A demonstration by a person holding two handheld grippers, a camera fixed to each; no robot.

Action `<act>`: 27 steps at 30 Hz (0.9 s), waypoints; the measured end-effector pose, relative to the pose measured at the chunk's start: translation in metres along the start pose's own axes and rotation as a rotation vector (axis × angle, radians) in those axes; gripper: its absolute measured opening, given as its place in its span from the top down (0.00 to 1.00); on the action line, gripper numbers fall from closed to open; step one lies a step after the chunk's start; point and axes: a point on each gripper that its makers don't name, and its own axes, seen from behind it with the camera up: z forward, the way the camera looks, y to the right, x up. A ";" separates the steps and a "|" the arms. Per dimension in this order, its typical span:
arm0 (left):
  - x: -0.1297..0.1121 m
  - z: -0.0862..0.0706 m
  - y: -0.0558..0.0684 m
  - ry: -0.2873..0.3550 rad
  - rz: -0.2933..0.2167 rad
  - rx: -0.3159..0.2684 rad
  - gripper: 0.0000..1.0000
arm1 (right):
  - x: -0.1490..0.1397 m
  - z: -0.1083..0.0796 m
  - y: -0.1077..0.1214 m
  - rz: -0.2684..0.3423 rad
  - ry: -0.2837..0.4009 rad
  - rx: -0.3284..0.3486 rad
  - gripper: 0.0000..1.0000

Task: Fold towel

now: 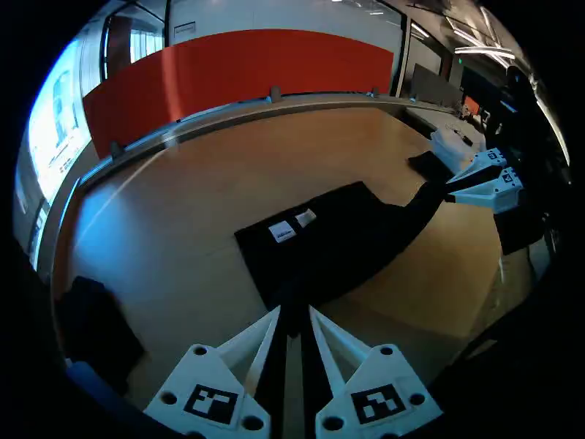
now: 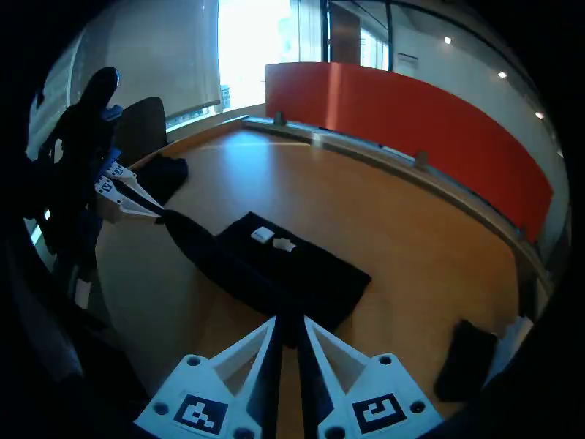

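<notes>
A black towel [image 1: 336,234] with two white labels lies on the wooden table [image 1: 190,219]. One edge is lifted off the table and stretched between the two grippers. My left gripper [image 1: 294,322] is shut on one corner of the towel. My right gripper [image 2: 289,325] is shut on the other corner of the towel [image 2: 292,274]. In the left gripper view the right gripper [image 1: 479,183] is at the far right, holding its end of the raised edge. In the right gripper view the left gripper [image 2: 128,194] is at the far left, held by a person.
A red partition [image 1: 241,69] runs along the table's far edge. Another dark cloth [image 1: 91,322] lies at the left in the left gripper view, and one [image 2: 468,358] at the lower right in the right gripper view. A dark chair [image 2: 142,128] and a white box [image 1: 453,143] stand nearby.
</notes>
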 end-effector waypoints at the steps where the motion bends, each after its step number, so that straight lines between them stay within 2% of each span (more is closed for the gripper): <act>1: 0.003 0.003 -0.002 0.003 0.004 0.003 0.88 | 0.000 0.002 0.002 0.000 -0.003 -0.003 0.88; 17: 0.038 0.055 -0.032 0.022 0.047 0.038 0.88 | 0.008 0.044 0.040 0.032 -0.035 -0.039 0.88; 27: 0.035 0.075 -0.033 0.001 0.053 0.036 0.88 | 0.000 0.061 0.051 0.067 -0.060 -0.036 0.88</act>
